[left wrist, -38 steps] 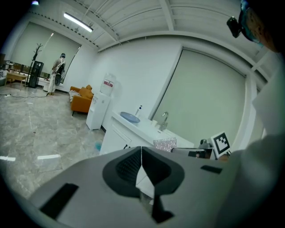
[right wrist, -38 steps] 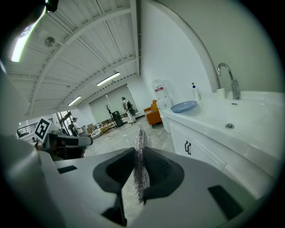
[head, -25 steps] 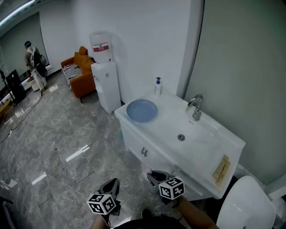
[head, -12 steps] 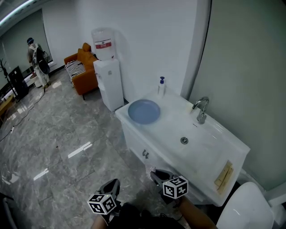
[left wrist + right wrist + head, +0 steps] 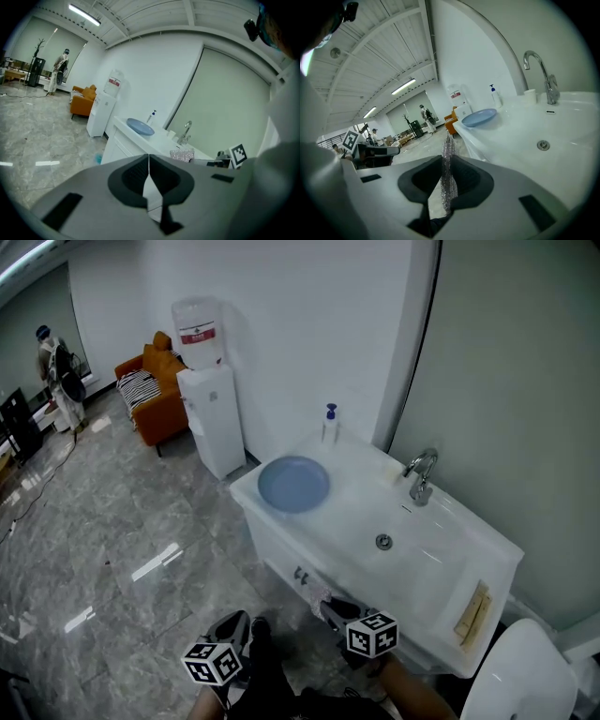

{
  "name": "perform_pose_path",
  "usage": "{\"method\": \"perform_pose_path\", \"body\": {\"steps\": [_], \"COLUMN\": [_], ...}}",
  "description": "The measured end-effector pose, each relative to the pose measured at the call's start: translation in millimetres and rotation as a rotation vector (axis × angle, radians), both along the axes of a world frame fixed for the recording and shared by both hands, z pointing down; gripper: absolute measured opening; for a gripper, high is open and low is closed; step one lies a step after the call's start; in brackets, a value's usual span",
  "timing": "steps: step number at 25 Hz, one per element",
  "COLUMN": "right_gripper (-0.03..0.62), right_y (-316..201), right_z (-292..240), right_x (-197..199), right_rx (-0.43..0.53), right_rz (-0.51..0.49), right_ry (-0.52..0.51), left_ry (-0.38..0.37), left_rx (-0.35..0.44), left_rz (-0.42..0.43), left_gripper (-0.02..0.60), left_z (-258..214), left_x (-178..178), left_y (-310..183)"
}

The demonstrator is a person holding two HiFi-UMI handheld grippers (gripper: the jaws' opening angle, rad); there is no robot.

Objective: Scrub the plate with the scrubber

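Closing on the sink: over the last second the white counter [image 5: 361, 498] has drawn a little nearer in the head view, so the person is walking both grippers in.

- The plate [image 5: 293, 484] has not moved. It is blue, bare and flat at the counter's left end, beside the basin [image 5: 417, 545].
- The scrubber [image 5: 448, 154], a silvery mesh pad, is pinched edge-on in the right gripper [image 5: 335, 607], with the jaws pressed tight on it.
- The left gripper [image 5: 149, 161] is fully closed with nothing between its jaws.
- Both grippers are low before the cabinet, well apart from the plate.

Judgement: this is approach only. No scrubbing has begun, and the reach to the plate comes next.

Counter: glossy, with a tap [image 5: 421, 474] behind the basin and a pump bottle [image 5: 330, 424] by the wall.

Room: grey stone floor [image 5: 112, 521], a water dispenser [image 5: 208, 399], an orange sofa [image 5: 150, 404], and a person [image 5: 54, 362] far off.
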State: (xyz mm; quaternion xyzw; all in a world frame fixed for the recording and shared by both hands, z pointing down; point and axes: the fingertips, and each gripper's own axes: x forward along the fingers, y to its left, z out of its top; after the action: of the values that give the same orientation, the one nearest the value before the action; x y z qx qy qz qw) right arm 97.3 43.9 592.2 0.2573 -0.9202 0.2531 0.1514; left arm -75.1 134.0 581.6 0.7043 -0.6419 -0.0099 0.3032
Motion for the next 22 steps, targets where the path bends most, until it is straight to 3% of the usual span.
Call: {"method": "perform_pose_path", "body": {"steps": [12,22], "right_gripper": [0.078,0.078], "right_y": [-118,-198], "right_z": [-13,-27], "right_x": [-83,-118], "right_rx": [0.010,-0.026], "right_rz": [0.074,0.150], "right_ry": [0.022,-0.021], "left_ry": [0.026,0.036], "left_rx": [0.021,-0.021], "left_rz": [0.092,0.200], "left_gripper": [0.017,0.018], "left_z": [-7,-7], "left_x": [-85,-129], "left_y": [-141,-243]}}
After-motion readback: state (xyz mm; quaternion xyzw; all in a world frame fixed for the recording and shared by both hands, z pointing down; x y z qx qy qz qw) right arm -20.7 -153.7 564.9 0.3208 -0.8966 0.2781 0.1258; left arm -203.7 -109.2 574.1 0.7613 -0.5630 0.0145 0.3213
